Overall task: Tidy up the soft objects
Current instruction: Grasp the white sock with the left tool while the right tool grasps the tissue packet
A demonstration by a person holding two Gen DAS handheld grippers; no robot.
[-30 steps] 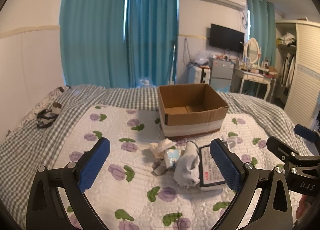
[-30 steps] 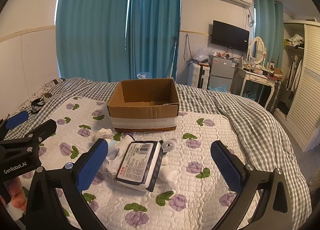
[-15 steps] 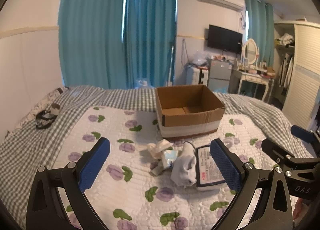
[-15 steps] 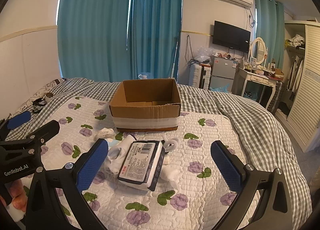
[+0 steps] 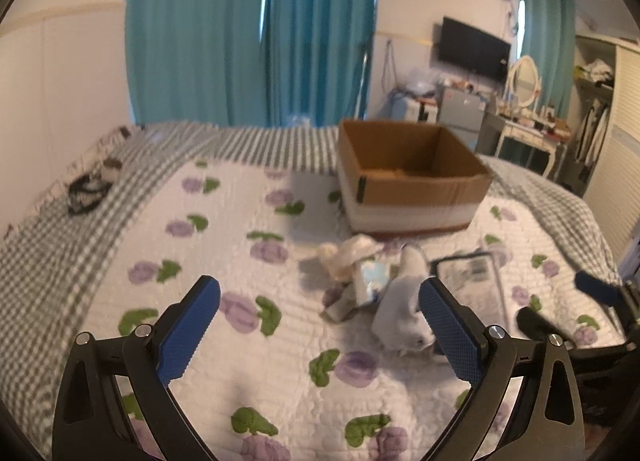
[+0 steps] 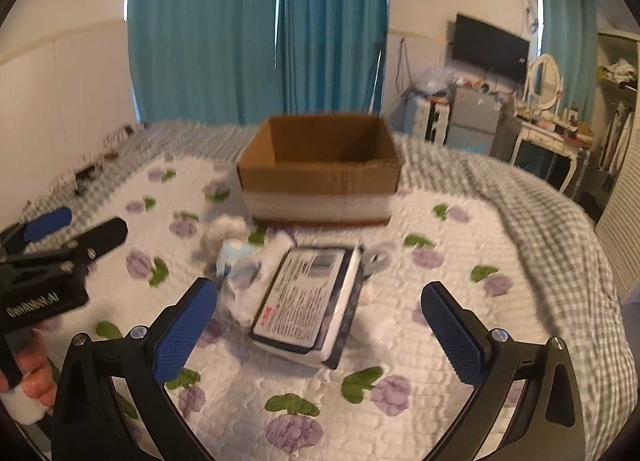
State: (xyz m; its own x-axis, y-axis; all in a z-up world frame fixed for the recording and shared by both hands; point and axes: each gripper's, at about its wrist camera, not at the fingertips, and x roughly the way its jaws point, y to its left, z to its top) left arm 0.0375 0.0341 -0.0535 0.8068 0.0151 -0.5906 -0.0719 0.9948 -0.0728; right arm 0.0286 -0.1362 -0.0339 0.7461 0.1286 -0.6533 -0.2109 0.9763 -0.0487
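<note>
Both spread, empty: left hand-held gripper (image 5: 320,313) and right hand-held gripper (image 6: 319,311) poised short of wet-wipe pack (image 6: 306,297) before open cardboard box (image 6: 320,169), likely to load it.

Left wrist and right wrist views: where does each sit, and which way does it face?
Left wrist: on the left gripper, facing along its open fingers over the quilt to the cardboard box; the right gripper intrudes at right.
Right wrist: on that right gripper, facing the same box past the wipes pack; the left gripper and holding hand show at left.
Shared: box, pack, white sock.
</note>
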